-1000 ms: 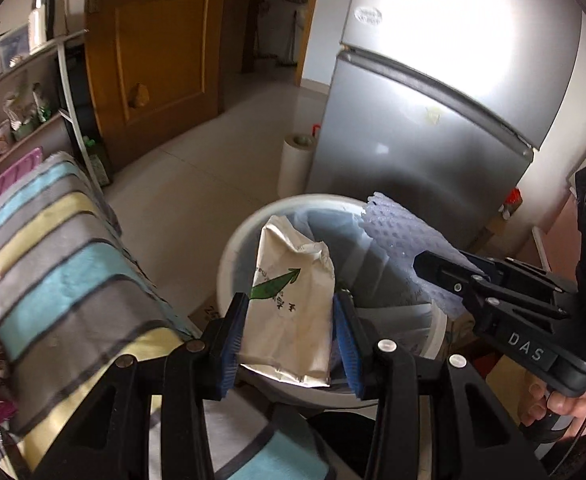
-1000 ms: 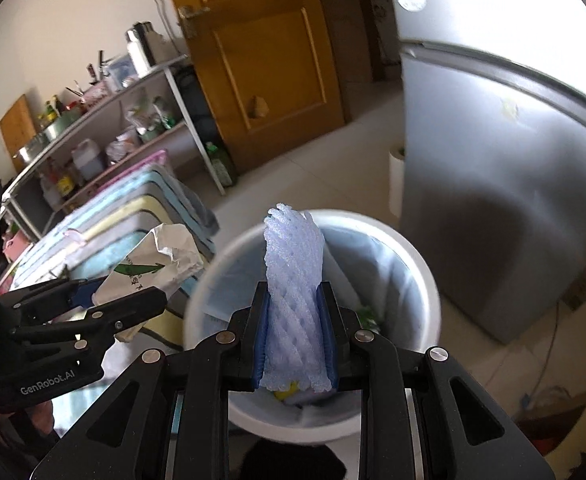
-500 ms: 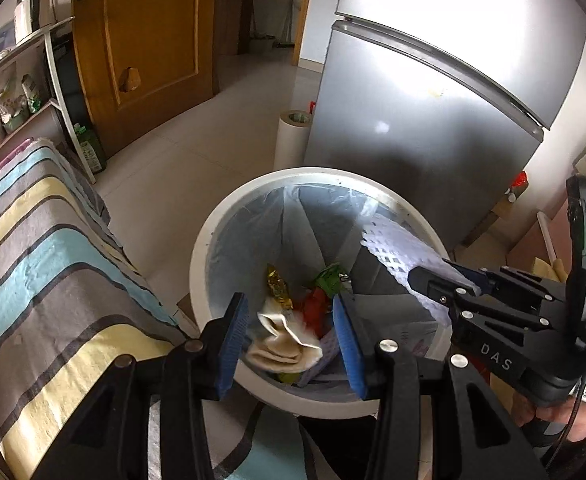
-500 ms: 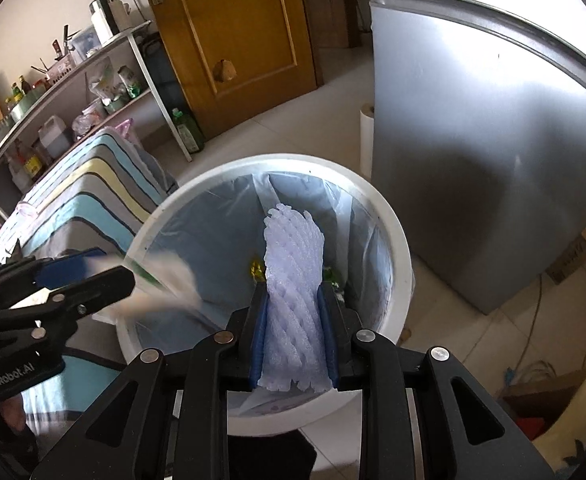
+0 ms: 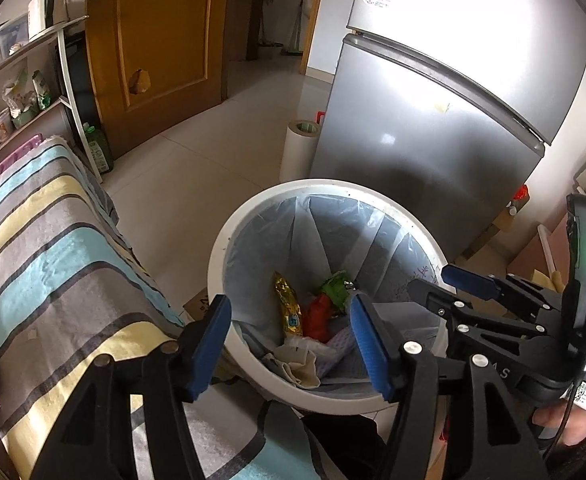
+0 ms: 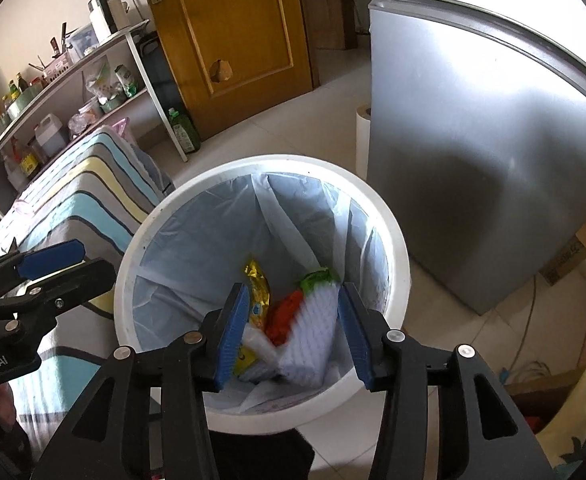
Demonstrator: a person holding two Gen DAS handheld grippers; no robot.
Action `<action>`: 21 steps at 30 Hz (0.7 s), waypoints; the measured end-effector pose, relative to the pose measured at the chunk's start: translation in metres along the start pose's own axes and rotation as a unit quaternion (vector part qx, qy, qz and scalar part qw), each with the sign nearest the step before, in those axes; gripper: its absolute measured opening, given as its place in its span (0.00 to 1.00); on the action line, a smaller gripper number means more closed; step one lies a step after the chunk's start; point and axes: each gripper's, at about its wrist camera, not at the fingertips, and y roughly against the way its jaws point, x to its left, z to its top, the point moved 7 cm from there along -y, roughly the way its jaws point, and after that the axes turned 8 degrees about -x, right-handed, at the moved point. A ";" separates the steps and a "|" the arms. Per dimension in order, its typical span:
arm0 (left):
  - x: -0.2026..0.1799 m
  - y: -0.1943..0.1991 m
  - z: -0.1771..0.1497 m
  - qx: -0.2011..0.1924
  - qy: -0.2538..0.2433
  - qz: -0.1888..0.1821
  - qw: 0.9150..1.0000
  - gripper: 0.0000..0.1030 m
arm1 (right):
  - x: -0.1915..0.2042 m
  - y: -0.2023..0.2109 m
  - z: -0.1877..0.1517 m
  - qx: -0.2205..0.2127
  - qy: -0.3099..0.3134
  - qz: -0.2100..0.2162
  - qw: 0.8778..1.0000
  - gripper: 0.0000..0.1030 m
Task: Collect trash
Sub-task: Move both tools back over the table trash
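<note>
White round plastic bin (image 6: 393,236) w/ blue liner, both tongs over it.
Left tongs (image 5: 291,346) & right tongs (image 6: 293,324) just opened, empty; white foam net (image 6: 313,332) lies inside.

White bin (image 6: 397,240), gold wrapper (image 6: 257,284), striped blue-yellow-grey cloth (image 5: 53,248)

A silver fridge (image 5: 433,128), a wooden door (image 6: 233,28), a cluttered shelf (image 6: 73,92) and a striped cloth (image 5: 53,264)

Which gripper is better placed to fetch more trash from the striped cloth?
Left. The left gripper, jaws just opened and empty, hangs next to the striped cloth; the right gripper, also just opened, hangs over the bin, farther off.
</note>
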 end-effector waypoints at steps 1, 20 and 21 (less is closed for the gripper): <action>0.001 0.002 0.000 -0.002 0.001 0.000 1.000 0.62 | 0.001 0.002 0.001 -0.001 0.000 0.000 1.000 0.46; 0.052 0.075 0.003 -0.062 0.036 0.030 0.997 0.63 | 0.057 0.041 0.016 -0.050 0.017 0.027 0.998 0.46; 0.057 0.080 0.002 -0.065 0.038 0.034 0.997 0.63 | 0.064 0.044 0.017 -0.054 0.020 0.031 0.998 0.46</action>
